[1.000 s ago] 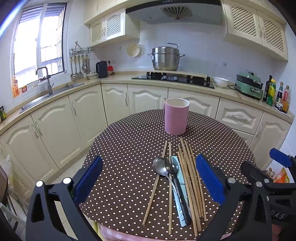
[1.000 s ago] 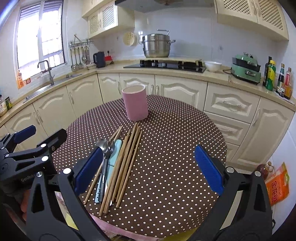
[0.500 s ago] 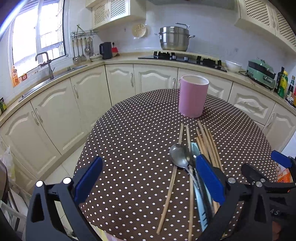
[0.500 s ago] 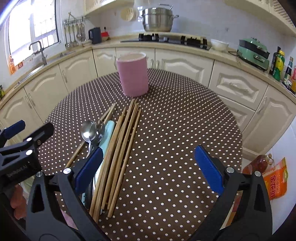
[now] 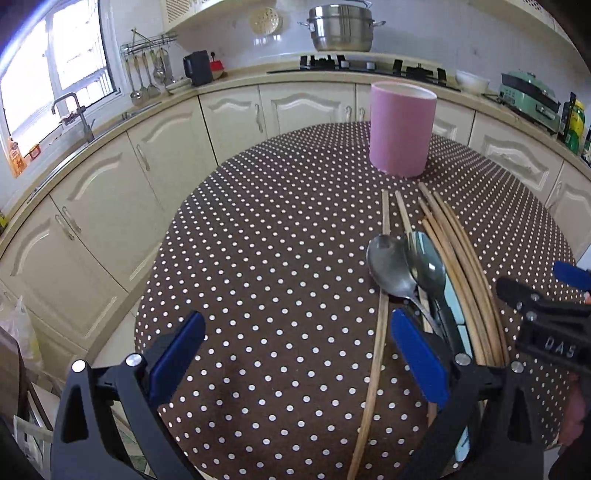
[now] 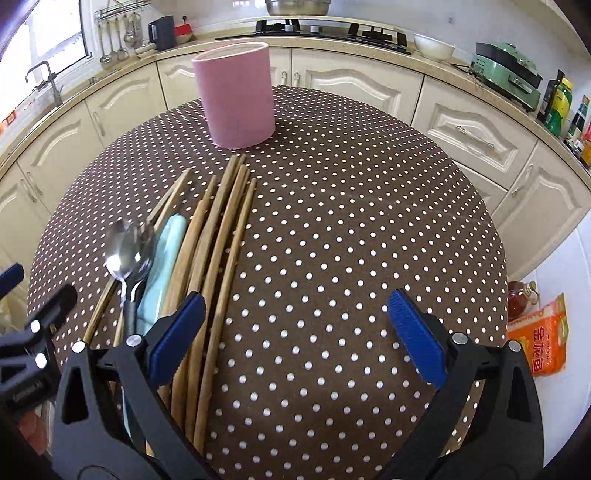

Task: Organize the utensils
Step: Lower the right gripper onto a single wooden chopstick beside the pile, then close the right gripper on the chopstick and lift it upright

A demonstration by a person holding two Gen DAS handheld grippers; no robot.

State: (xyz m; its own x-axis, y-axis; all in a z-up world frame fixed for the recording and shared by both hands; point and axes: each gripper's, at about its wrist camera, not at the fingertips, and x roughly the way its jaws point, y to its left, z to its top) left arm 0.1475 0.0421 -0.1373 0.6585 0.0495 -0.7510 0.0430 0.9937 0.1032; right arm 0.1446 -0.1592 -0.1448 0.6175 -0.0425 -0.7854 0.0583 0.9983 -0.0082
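A pink cylindrical holder (image 5: 402, 133) stands upright on the far side of the round dotted table (image 5: 258, 258); it also shows in the right wrist view (image 6: 236, 96). Several wooden chopsticks (image 5: 458, 258) (image 6: 221, 236), two metal spoons (image 5: 391, 269) (image 6: 123, 254) and a pale green utensil (image 6: 166, 266) lie flat in a bunch. My left gripper (image 5: 295, 354) is open and empty, its right finger over the spoon handles. My right gripper (image 6: 295, 332) is open and empty, its left finger over the chopsticks.
Cream cabinets and a counter curve behind the table, with a sink (image 5: 74, 118) at left, a hob and steel pot (image 5: 340, 29) at the back and bottles (image 6: 557, 103) at right. An orange bag (image 6: 543, 336) and a bottle lie on the floor at right.
Both grippers have moved forward and lower toward the table. The utensils and holder look larger and closer. Both stay open.
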